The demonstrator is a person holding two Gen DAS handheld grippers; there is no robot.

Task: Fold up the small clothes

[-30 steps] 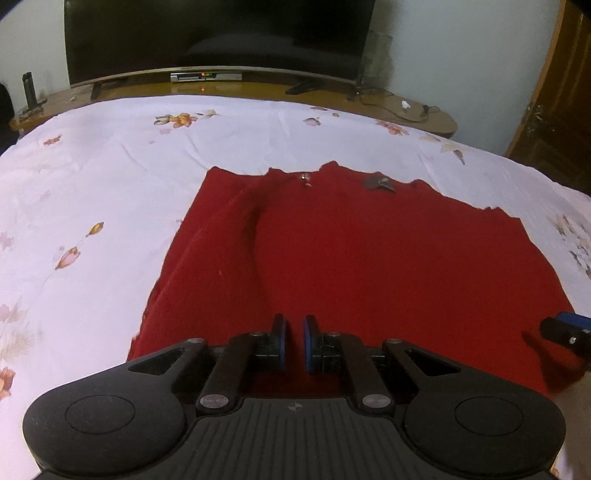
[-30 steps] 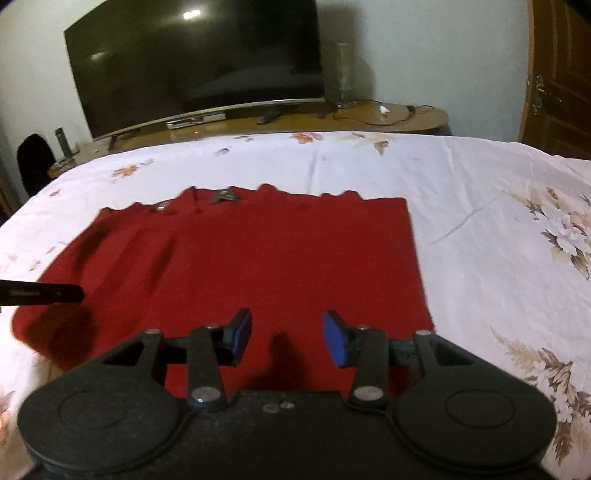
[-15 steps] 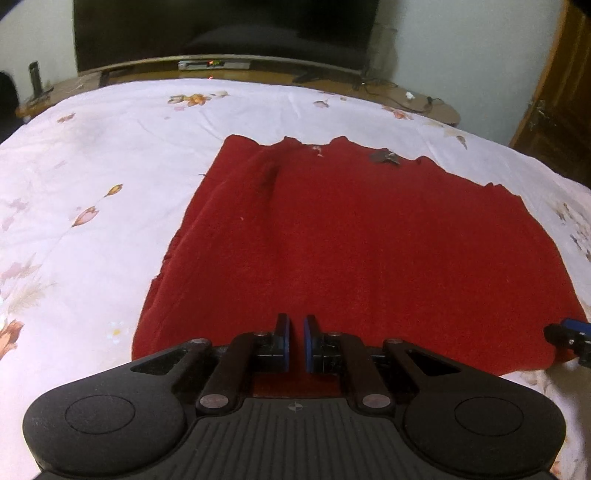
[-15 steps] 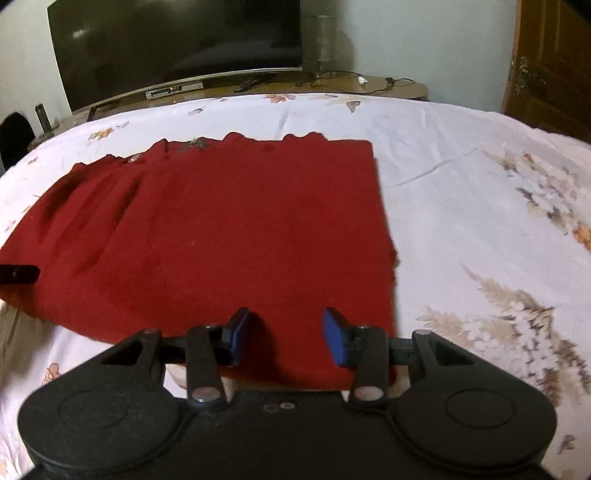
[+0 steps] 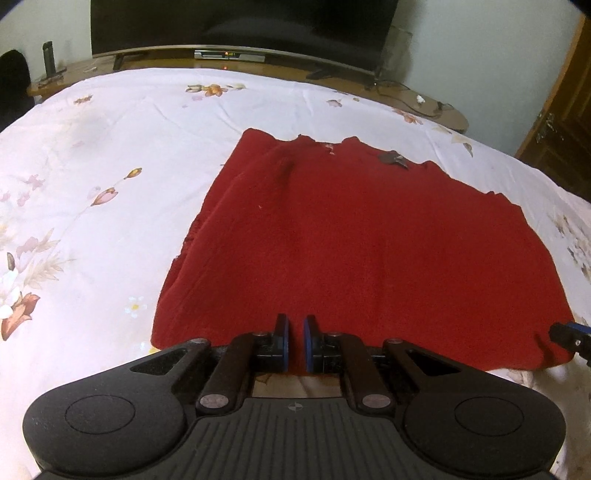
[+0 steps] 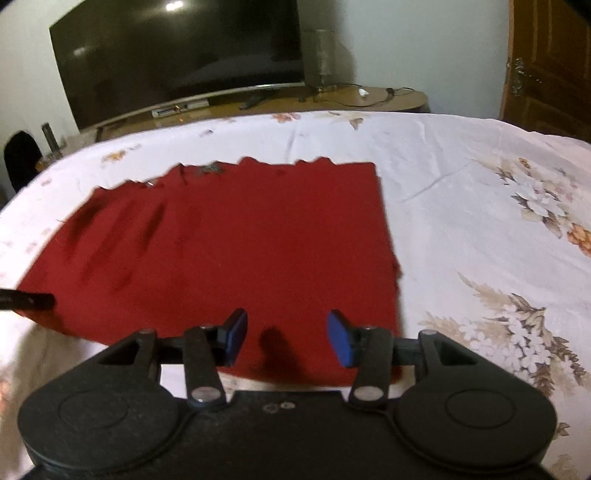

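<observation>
- The red garment [image 5: 369, 240] is a matt, slightly fuzzy cloth with soft creases along one side.
- The bedsheet [image 5: 129, 155] is thin, smooth white cloth with a floral print, faintly wrinkled.
- The left tongs [image 5: 295, 341] are matt black plastic with blue pads [image 5: 283, 341] and dull metal pivot pins; the right tongs [image 6: 287, 341] look the same.
- The TV stand [image 6: 369, 99] is glossy, polished wood.
- The television [image 6: 177, 59] has a dark, glossy screen.
- The door [image 6: 546, 62] is varnished wood.

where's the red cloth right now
The red cloth lies spread flat on the floral bedsheet, just ahead of both grippers, its far edge toward the TV.
</observation>
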